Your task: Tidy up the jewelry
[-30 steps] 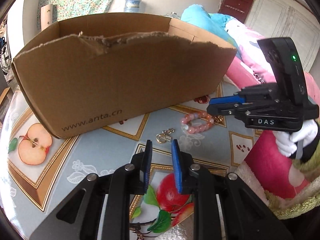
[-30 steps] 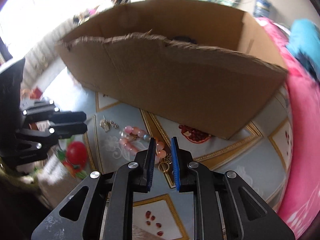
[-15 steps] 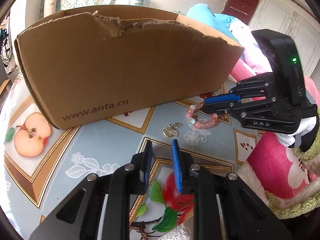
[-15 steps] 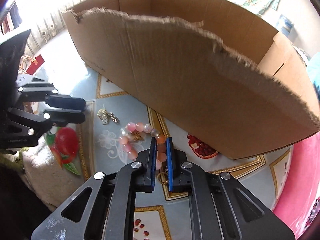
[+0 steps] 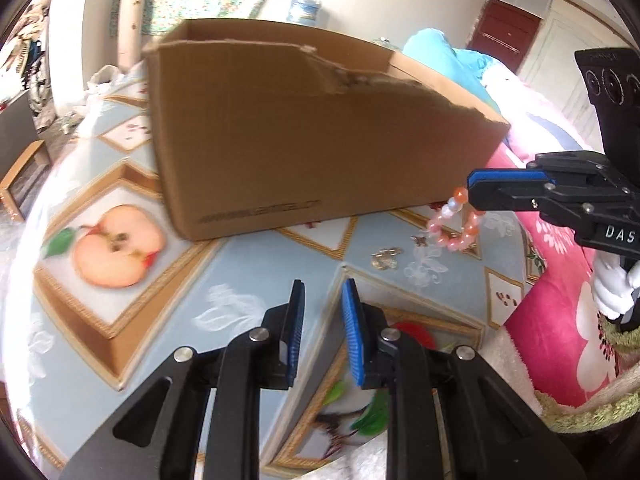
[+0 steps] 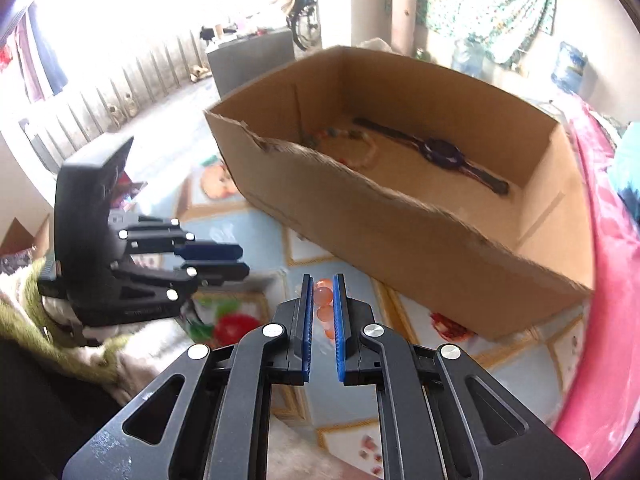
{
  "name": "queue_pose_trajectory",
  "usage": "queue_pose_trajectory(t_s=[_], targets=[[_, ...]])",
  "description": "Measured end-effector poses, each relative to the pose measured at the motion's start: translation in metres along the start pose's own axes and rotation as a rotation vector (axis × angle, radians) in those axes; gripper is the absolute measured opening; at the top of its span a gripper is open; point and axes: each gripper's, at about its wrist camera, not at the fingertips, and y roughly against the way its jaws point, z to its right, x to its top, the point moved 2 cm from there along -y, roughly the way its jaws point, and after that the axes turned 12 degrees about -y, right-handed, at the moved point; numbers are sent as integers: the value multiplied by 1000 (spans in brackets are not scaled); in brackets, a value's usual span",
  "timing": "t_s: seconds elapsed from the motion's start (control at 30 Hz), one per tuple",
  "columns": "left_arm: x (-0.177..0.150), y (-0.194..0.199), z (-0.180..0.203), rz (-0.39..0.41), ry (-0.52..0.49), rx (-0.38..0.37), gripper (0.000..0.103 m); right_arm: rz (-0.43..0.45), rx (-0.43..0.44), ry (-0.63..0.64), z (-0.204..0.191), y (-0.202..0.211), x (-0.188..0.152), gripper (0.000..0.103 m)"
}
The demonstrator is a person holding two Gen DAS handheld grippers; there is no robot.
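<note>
Now the right gripper (image 6: 322, 286), clamped on the pink bead bracelet (image 5: 454, 224), lifts it beside the cardboard box (image 6: 400, 216); next, carry it over the torn wall and release. The left gripper (image 5: 322, 308) is slightly open, empty.

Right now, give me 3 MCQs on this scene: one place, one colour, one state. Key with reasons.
1. Where is the watch?
A. inside the cardboard box
B. on the tablecloth
C. in the left gripper

2. What colour are the bracelet beads?
A. green
B. pink-orange
C. black

3. What is the right gripper doing?
A. open and empty
B. shut on the bracelet
C. shut on the box wall

Key: A, the watch lies on the box floor; B, pink and orange beads hang in a loop; B, beads sit clamped between its pads, clear of the tablecloth.
</note>
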Motion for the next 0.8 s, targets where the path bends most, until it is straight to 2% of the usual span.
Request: queue_pose_trajectory(t_s=[0.3,0.47,0.53,0.67,0.8], targets=[[-25,30,-25,-29,68,111,19,35,209,-41,-59,-68,37,8],[-23,33,-21,-23,72,107,19,-24,208,-121,-52,-90,38,15],[-19,31,-14,-15,55,90,19,2,195,-150,-36,-78,34,22],[-5,18,4,-6,3,38,19,69,161,-217,-7,-44,15,22],[10,-2,23,-18,-61,-5,19,69,111,-273,15,-35,-14,23]])
